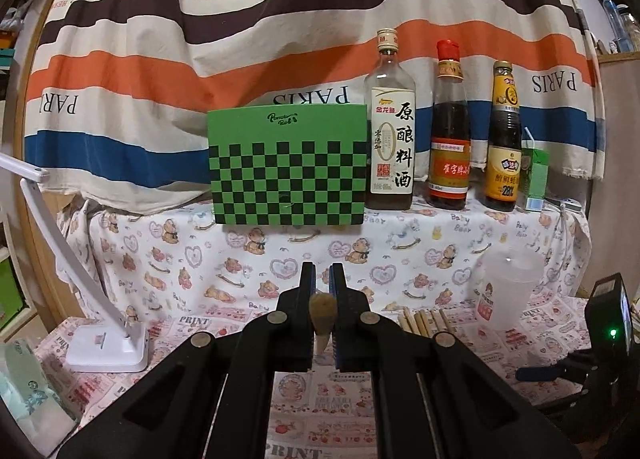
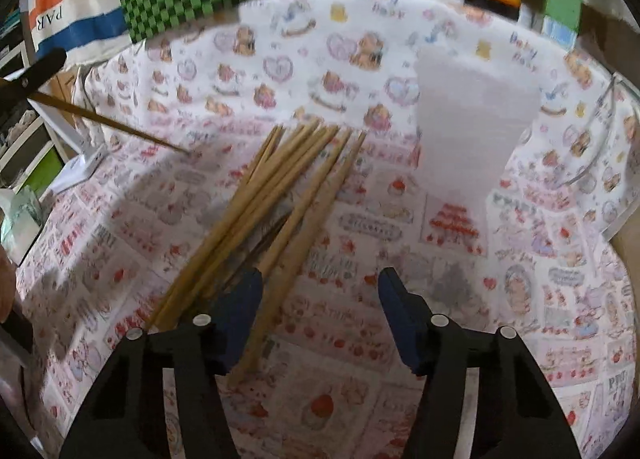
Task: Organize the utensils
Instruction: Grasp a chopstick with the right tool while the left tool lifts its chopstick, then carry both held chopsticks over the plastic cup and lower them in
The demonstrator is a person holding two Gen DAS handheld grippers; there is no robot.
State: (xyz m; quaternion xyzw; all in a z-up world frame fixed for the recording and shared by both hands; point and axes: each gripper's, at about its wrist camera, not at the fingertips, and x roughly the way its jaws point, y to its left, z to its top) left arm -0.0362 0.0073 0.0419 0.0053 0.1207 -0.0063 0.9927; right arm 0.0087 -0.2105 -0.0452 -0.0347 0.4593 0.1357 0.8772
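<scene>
Cloth point(image 2: 340, 339) btwn chopstick pile point(image 2: 272, 195) & cup point(image 2: 472, 127) open; bottles point(image 1: 448, 131) block rear.

The desk point(image 2: 400, 399) wears a white cloth printed with pink hearts, tan bears and red strawberries. The chopsticks point(image 2: 280, 195) are pale tan wood. The cup point(image 1: 506, 291) is frosted white with a red label. At the back edge the box point(image 1: 288, 167) is green, its lower part checked green and black. The three bottles point(image 1: 450, 127) are dark brown, one red-capped, with cream, orange and yellow labels. The curtain point(image 1: 240, 39) runs in cream, brown, orange and blue stripes. The lamp point(image 1: 108, 347) is white. Both tongs are black with blue pads point(image 2: 244, 307).
</scene>
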